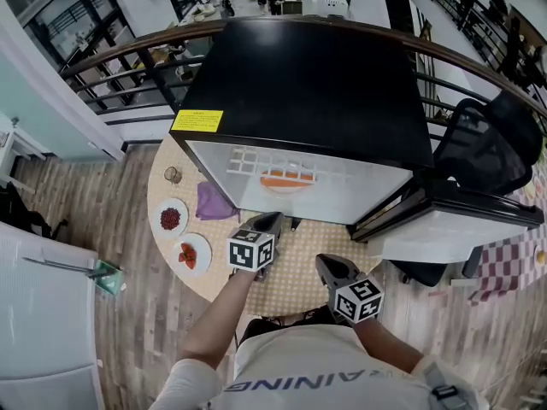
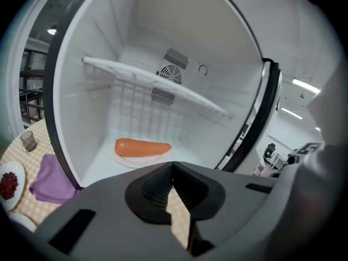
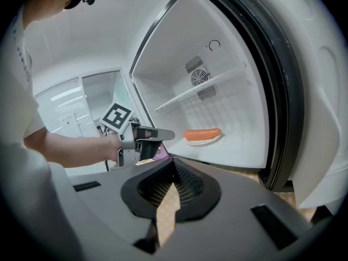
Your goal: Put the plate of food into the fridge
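Plate of food (image 1: pixel 288 179) is sitting on the fridge (image 1: pixel 308 84) floor in the head view, so we'd just back both hands out low and swing the door (image 1: pixel 453 229) shut without clipping it. Left gripper view: the left gripper (image 2: pixel 173 166) is closed on nothing. The plate looks small and white, with one orange sausage (image 2: pixel 142 147) lying across it. Right gripper view: the right gripper (image 3: pixel 174 165) is closed and empty too.
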The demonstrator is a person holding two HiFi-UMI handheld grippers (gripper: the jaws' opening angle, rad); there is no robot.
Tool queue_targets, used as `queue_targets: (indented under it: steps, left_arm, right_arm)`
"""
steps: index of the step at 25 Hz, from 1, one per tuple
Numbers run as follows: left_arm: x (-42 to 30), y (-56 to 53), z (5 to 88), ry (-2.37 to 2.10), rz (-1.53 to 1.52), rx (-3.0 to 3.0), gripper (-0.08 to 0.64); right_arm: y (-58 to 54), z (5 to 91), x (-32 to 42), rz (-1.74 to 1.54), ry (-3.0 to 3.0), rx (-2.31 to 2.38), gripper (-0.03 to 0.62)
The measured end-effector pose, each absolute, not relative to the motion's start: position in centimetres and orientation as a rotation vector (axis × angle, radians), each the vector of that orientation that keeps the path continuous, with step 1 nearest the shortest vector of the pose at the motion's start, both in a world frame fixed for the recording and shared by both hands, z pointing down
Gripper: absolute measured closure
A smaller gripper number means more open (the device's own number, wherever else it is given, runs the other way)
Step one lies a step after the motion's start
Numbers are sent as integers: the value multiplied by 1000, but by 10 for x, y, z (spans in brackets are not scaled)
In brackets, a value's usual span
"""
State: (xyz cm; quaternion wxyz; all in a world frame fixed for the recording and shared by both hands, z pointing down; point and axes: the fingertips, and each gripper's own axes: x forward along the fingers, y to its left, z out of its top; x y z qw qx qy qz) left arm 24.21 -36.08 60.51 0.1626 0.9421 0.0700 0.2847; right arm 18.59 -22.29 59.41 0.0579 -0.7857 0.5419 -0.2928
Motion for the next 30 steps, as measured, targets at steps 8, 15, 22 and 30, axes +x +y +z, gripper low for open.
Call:
queue_targets:
  steps: [8,15,22,30]
  left_arm:
    - [182,-350,547,197,640,2826,551]
    - [131,-356,517,72,487,2896,551]
    - [99,-365,496,-47,337,2907,551]
    - [96,-373,485,-30,298,2859,551]
  right_arm:
    - [-237,569,184,-790,1671,-2379,571]
    - [-248,545,178,-700,1749,-2390,571]
    - [-251,532,177,-638,1736,-2418,571]
    - [-254,530,169,-629,1731,-2424,571]
